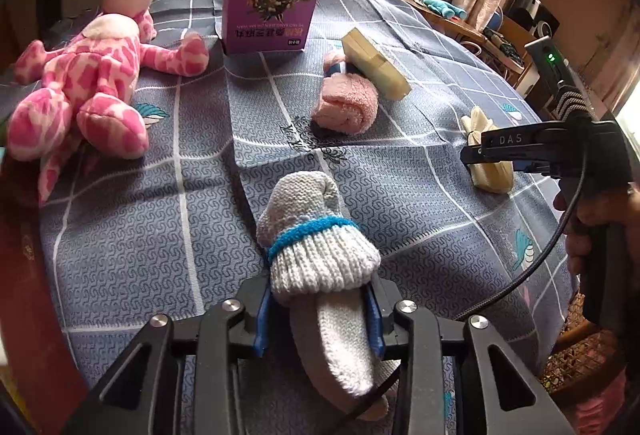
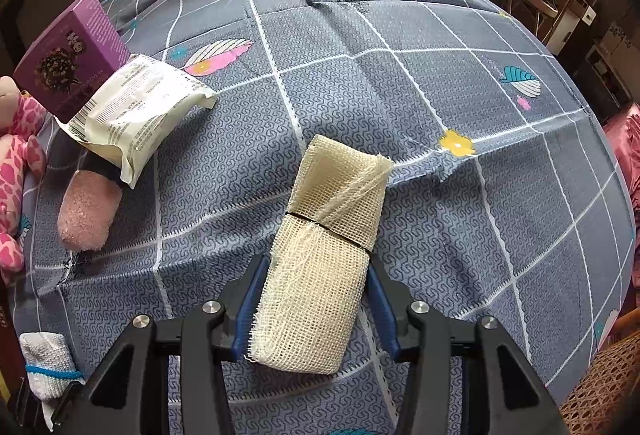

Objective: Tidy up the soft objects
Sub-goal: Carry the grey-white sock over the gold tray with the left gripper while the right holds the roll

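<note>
A grey-white knitted sock (image 1: 316, 247) with a blue band lies on the checked cloth, its lower part between the blue pads of my left gripper (image 1: 318, 287), which press on both its sides. The same sock (image 2: 46, 363) shows at the lower left of the right wrist view. A cream mesh roll (image 2: 320, 275), folded over itself, rests on the cloth with my right gripper (image 2: 318, 263) shut on its near half. From the left wrist view, the right gripper (image 1: 470, 155) reaches in from the right over the cream mesh roll (image 1: 492, 175).
A pink patterned plush (image 1: 80, 87) lies at the left. A purple box (image 1: 272, 7) stands at the back, with a pink fluffy roll (image 1: 346, 107) and a cream packet (image 1: 376, 63) in the middle. A hand (image 1: 592, 219) holds the right gripper. The checked cloth (image 2: 400, 95) drops away at the right.
</note>
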